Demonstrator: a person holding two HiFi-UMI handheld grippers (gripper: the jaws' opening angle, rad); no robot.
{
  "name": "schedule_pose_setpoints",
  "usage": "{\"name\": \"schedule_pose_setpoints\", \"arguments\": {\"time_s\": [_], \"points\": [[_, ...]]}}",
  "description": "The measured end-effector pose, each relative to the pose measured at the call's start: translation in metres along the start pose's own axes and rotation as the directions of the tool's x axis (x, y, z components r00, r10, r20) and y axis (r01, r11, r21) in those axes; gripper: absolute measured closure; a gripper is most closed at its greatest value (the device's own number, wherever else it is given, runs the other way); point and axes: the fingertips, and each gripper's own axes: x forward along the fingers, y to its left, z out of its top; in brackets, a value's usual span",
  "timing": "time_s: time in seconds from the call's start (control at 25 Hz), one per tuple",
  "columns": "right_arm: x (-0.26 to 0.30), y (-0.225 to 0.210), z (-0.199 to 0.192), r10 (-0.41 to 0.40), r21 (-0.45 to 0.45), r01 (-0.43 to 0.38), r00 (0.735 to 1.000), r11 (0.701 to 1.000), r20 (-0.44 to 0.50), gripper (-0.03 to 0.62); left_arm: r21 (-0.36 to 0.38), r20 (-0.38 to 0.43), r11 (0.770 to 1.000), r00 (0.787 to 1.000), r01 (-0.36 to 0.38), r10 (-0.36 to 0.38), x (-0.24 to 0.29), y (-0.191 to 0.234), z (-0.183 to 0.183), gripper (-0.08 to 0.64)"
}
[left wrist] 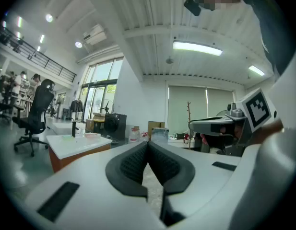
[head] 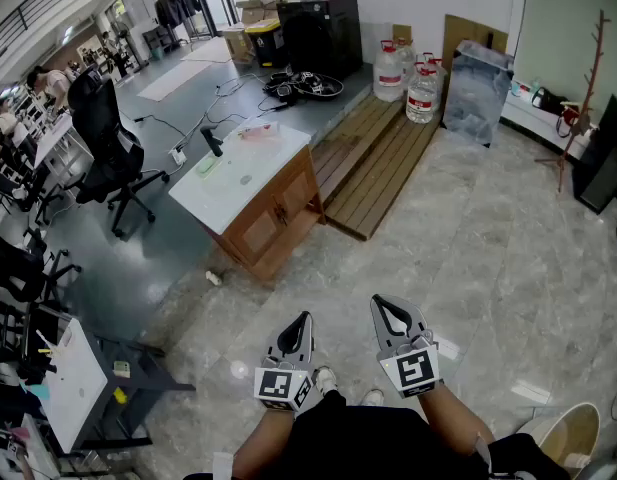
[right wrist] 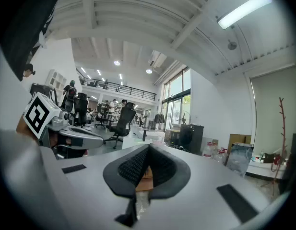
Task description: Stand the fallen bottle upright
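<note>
Left gripper (head: 304, 320), right gripper (head: 380, 304), jaws together, bottle (head: 258, 131) lying flat on table (head: 238, 183)

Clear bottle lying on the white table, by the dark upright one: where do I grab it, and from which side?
Take the clear bottle across the middle of its body, coming down from above with the jaws straddling its width: it lies flat on the white table, so only its top and sides look free. Its cap end is too small to make out.
</note>
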Motion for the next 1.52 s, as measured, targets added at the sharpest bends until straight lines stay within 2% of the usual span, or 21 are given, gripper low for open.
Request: {"name": "schedule_pose_setpoints", "arguments": {"time_s": [0.08, 0.28, 0.4, 0.48, 0.68, 0.92, 1.08, 1.2, 1.52], "points": [[0.003, -0.009, 0.0, -0.005, -0.004, 0.005, 1.0, 1.0, -0.006, 0.58, 0.025, 0.002, 1.0, 1.0, 0.01, -0.01, 0.007, -0.006, 0.005, 0.541], [0.012, -0.016, -0.011, -0.014, 0.015, 0.015, 0.999, 1.0, -0.04, 0.58, 0.028, -0.009, 0.997, 0.998, 0.066, -0.066, 0.024, -0.016, 0.006, 0.541], [0.022, -0.015, -0.012, -0.009, 0.026, 0.01, 0.999, 1.0, -0.035, 0.58, 0.03, -0.008, 0.999, 0.999, 0.043, -0.043, 0.029, -0.005, 0.008, 0.541], [0.027, -0.016, -0.012, -0.015, 0.066, 0.017, 0.999, 0.998, -0.035, 0.58, 0.034, 0.003, 0.999, 1.0, 0.028, -0.028, 0.03, 0.004, 0.011, 0.541], [0.036, -0.03, 0.016, -0.115, 0.122, 0.098, 0.983, 0.988, 0.14, 0.577, 0.057, 0.018, 0.998, 0.999, 0.034, -0.035, 0.032, 0.021, 0.02, 0.541], [0.06, -0.025, 0.034, -0.129, 0.117, 0.108, 0.973, 0.987, 0.192, 0.575, 0.06, 0.02, 0.998, 0.999, 0.034, -0.035, 0.038, 0.054, 0.02, 0.541], [0.077, -0.018, 0.044, -0.131, 0.101, 0.114, 0.974, 0.988, 0.187, 0.572, 0.047, 0.025, 0.998, 0.999, 0.029, -0.03, 0.042, 0.077, 0.021, 0.541], [0.093, -0.011, 0.048, -0.124, 0.093, 0.106, 0.967, 0.99, 0.221, 0.497, 0.045, 0.024, 0.998, 0.999, 0.037, -0.038, 0.045, 0.092, 0.021, 0.541], [0.136, 0.0, 0.042, -0.171, 0.078, 0.159, 0.966, 0.984, 0.196, 0.285, 0.083, 0.023, 0.995, 0.998, 0.061, -0.063, 0.052, 0.14, 0.025, 0.541]]}}
